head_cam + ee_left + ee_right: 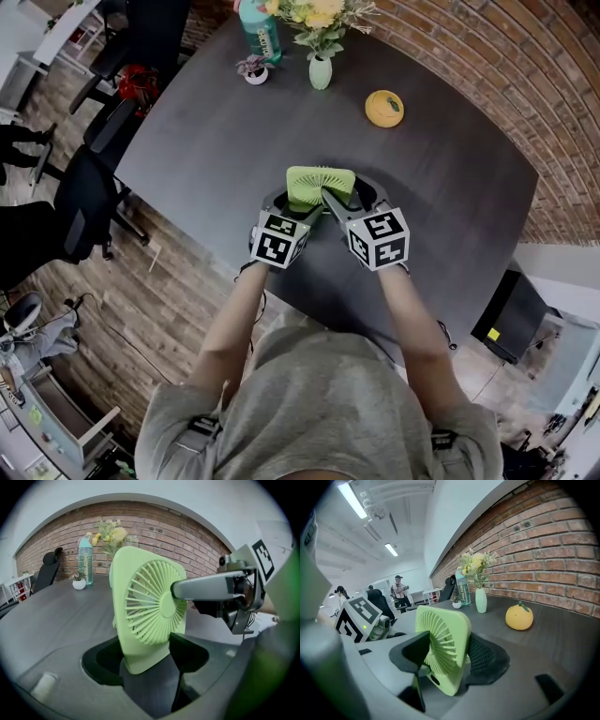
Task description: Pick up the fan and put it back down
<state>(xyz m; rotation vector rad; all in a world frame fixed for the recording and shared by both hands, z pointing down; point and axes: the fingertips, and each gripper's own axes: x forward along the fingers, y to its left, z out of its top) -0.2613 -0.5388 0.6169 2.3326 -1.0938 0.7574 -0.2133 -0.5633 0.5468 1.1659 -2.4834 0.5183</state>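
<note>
A light green square desk fan (321, 187) stands upright over the dark table (450, 187), near its front edge. I cannot tell whether its base touches the top. My left gripper (292, 208) faces the grille, and its jaws press the fan's (147, 611) two side edges low down. My right gripper (345, 199) comes in from the right. One of its fingers (206, 587) lies across the grille's hub and the other sits behind the fan's (443, 639) back. In their own views the left gripper (145, 660) and the right gripper (447, 656) both stand wide on the fan.
At the table's far side are a yellow orange-shaped object (384, 108), a pale vase with flowers (321, 70), a teal bottle (261, 33) and a small potted plant (254, 70). Office chairs (94, 187) stand to the left. A brick wall runs behind, and people stand far off.
</note>
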